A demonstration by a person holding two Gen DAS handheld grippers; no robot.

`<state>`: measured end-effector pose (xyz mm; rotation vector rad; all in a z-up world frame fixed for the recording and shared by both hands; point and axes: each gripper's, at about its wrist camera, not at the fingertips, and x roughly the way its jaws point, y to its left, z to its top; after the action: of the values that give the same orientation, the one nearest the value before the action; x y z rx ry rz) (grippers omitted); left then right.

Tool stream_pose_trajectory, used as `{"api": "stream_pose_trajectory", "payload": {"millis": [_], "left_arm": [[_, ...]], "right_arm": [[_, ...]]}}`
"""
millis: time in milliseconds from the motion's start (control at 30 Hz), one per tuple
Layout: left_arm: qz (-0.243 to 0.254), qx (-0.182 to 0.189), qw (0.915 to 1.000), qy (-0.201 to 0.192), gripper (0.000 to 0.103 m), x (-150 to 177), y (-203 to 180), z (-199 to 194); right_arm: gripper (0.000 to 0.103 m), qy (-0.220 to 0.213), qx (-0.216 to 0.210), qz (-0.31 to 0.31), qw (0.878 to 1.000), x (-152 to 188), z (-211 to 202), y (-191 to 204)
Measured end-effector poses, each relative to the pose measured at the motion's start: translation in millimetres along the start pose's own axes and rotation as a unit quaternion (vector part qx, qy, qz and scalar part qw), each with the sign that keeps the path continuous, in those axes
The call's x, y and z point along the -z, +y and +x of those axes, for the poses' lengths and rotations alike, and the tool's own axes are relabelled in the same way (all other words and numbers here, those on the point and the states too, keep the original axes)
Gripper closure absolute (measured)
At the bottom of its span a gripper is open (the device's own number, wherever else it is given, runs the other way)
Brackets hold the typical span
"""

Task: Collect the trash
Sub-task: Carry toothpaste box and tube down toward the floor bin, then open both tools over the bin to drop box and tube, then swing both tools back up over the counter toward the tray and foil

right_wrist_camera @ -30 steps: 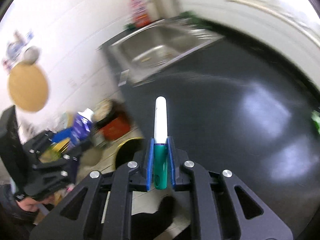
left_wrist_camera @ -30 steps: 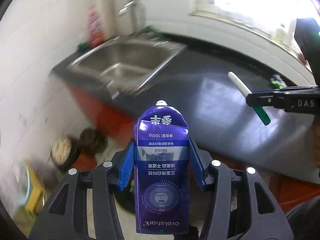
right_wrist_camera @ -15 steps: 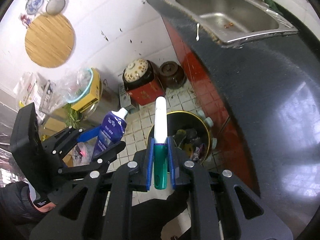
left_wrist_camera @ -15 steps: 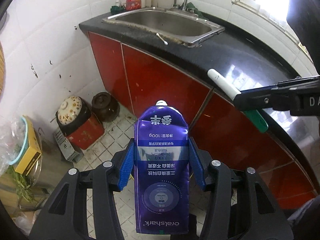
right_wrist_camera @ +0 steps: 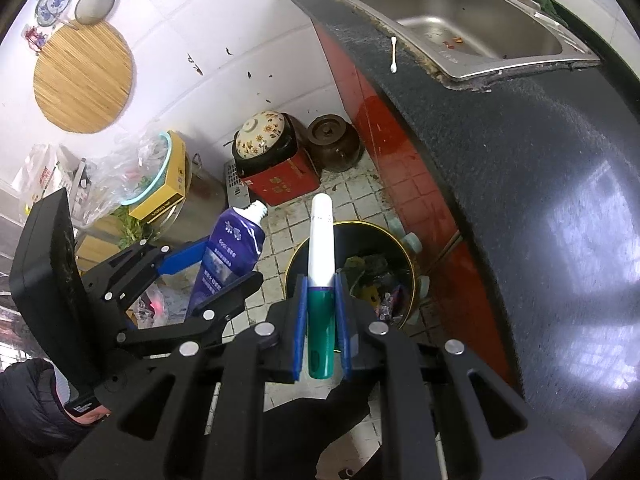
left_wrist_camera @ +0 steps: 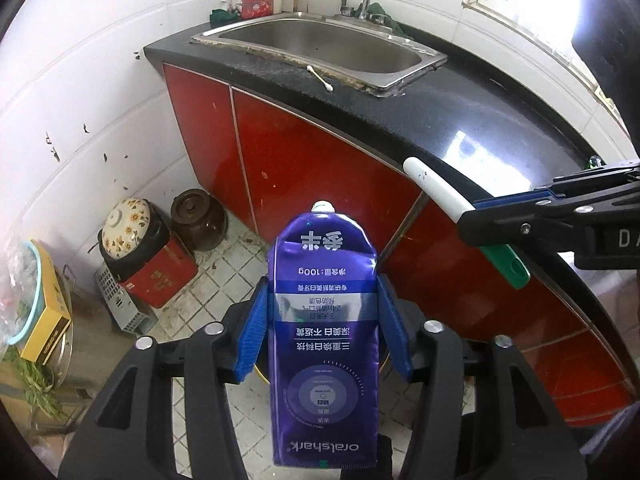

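Below our grippers, over tiled floor (right_wrist_camera: 360, 196), a round black gold-rimmed bin (right_wrist_camera: 408, 268) sits; left gripper (left_wrist_camera: 324, 320) clamps a purple toothpaste tube (left_wrist_camera: 324, 340), right gripper (right_wrist_camera: 321, 322) clamps a white-and-green pen (right_wrist_camera: 321, 280).

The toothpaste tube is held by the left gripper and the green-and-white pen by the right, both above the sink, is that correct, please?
Not quite: the toothpaste tube and pen are held as you say, but over the floor, the pen above the trash bin, as the right wrist view shows, not above the sink.

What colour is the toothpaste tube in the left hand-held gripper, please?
The toothpaste tube is deep purple-blue with white lettering, clearest in the left wrist view.
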<state>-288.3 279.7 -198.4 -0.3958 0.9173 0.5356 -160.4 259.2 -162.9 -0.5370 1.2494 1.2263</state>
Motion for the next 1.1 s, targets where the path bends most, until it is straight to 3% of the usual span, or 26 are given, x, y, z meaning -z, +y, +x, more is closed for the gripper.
{"api": "stream_pose_trajectory", "payload": {"millis": [33, 67, 133, 433, 600, 833, 1000, 1100], "left_arm": [[0.0, 0.0, 1.0, 0.001, 0.022, -0.9, 0.7, 0.3], [0.001, -0.005, 1.0, -0.006, 0.015, -1.4, 0.7, -1.6], [0.005, -0.012, 0.9998, -0.015, 0.015, -1.7, 0.9, -3.7], [0.004, -0.026, 0.9995, -0.016, 0.015, -1.2, 6.0, -13.1], [0.021, -0.023, 0.9992, -0.024, 0.012, -12.8, -12.1, -21.9], [0.106, 0.02, 0.9933, -0.041, 0.009, -49.3, -92.9, -29.6], [0.182, 0.089, 0.9773, -0.06, 0.009, -81.5, -190.4, -34.5], [0.23, 0.132, 0.961, -0.08, 0.008, -94.3, -255.1, -39.8]], "right_arm": [[0.085, 0.0, 0.003, 0.002, 1.0, -0.9, -0.3, -0.6], [0.072, -0.002, 0.005, 0.004, 1.0, -2.3, -1.1, -1.3], [0.049, -0.015, 0.005, 0.008, 1.0, -3.4, -6.5, -3.5], [0.048, -0.038, 0.003, 0.017, 0.999, -1.8, -25.7, -13.2], [0.046, -0.072, 0.015, 0.039, 0.997, 10.1, -59.0, -37.7], [0.038, -0.147, 0.088, 0.094, 0.981, 55.0, -142.7, -105.9], [0.035, -0.195, 0.157, 0.154, 0.956, 112.3, -216.4, -175.0], [0.034, -0.214, 0.183, 0.201, 0.938, 157.2, -258.3, -221.5]]}}
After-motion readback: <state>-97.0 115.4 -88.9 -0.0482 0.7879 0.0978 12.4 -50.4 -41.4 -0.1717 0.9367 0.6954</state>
